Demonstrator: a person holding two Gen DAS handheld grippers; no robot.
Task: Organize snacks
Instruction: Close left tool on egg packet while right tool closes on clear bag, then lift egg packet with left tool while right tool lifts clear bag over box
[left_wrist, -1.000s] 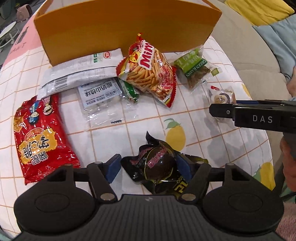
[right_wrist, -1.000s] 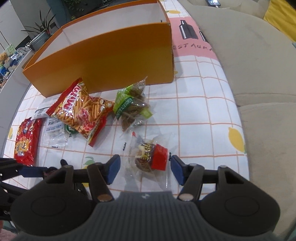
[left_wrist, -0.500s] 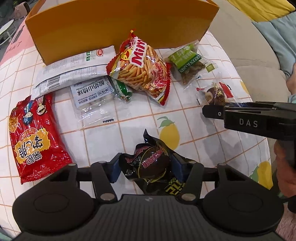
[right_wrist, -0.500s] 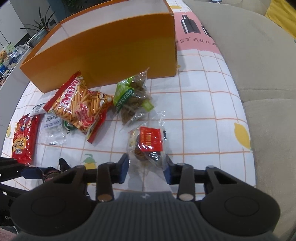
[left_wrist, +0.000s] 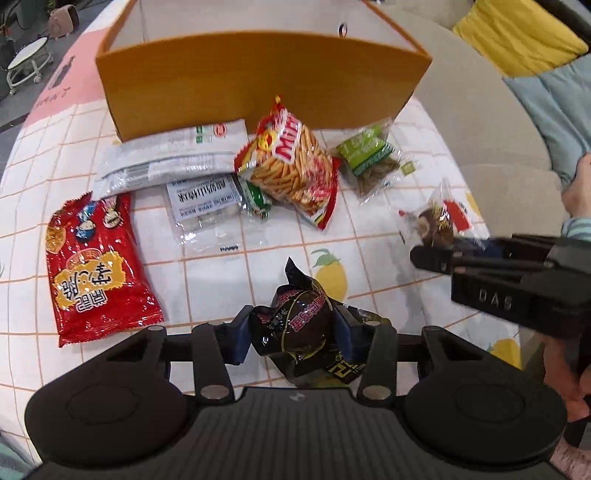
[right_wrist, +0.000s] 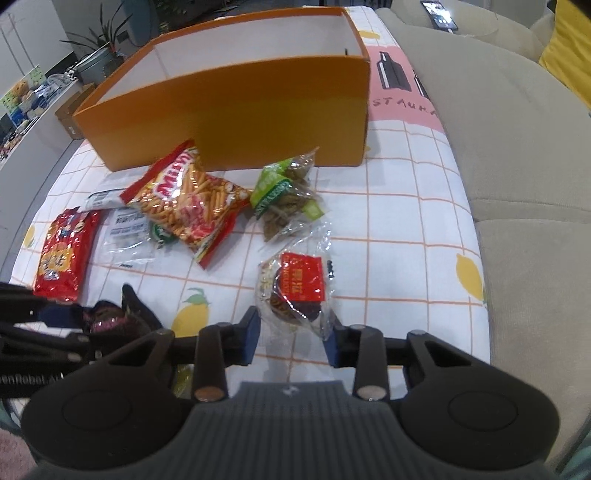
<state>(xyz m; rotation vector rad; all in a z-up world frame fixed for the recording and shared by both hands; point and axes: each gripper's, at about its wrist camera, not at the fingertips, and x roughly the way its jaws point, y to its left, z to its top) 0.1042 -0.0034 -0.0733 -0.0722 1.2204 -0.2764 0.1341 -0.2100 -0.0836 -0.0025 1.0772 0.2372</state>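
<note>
Left tongs (left_wrist: 291, 328) are closing on a round black foil snack packet (left_wrist: 295, 325), its twisted tail pointing toward the orange cardboard box (left_wrist: 258, 88). Right tongs (right_wrist: 291, 336) are closing on a clear-wrapped snack with red label (right_wrist: 295, 291), long axis also toward the box, above the lemon-print checked desk (right_wrist: 406, 221) beside a beige sofa (right_wrist: 517, 147).

The right gripper (right_wrist: 291, 336) is closing on a clear packet with a red label (right_wrist: 297, 291), both pads touching its wrapper. Beyond that packet lie a green raisin bag (right_wrist: 286, 195) and, behind it, the orange box (right_wrist: 236, 110).

Glossy black foil wrapper (left_wrist: 295, 325) between matt plastic fingers (left_wrist: 236, 338); crinkled clear film packet (right_wrist: 299, 291) ahead of them; matt orange cardboard box (right_wrist: 236, 110) beyond.
</note>
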